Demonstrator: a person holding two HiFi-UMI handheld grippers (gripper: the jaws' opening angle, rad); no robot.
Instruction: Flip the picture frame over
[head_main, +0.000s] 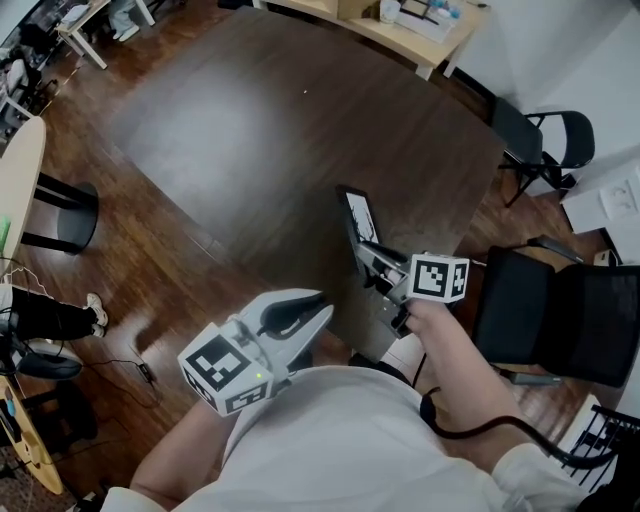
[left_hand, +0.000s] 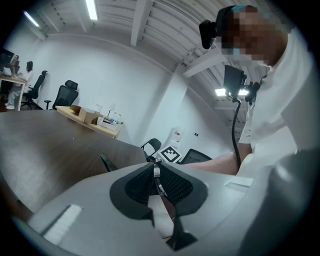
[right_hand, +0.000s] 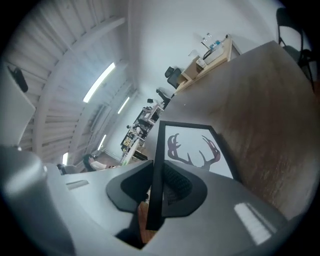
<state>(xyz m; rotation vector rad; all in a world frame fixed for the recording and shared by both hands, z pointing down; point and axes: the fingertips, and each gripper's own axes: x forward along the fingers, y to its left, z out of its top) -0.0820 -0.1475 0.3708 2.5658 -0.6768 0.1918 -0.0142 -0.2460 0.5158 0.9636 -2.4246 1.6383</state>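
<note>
Item: picture frame (head_main: 358, 215), thin black rectangular moulding. It holds a white print (right_hand: 195, 150) of dark antlers. It stands on edge, tilted, at the near edge of the table (head_main: 250, 130).

Right gripper (head_main: 368, 258): I pinch the frame's black side rail between ribbed dark pads (right_hand: 177, 185).

Left gripper (head_main: 318, 308): smooth grey shell, jaws pressed together on nothing, held low near my chest.

Table: dark matte wood grain.

Far bench (left_hand: 102, 127), pale wood: an open cardboard box (left_hand: 86, 115), contents too small for me to tell.
</note>
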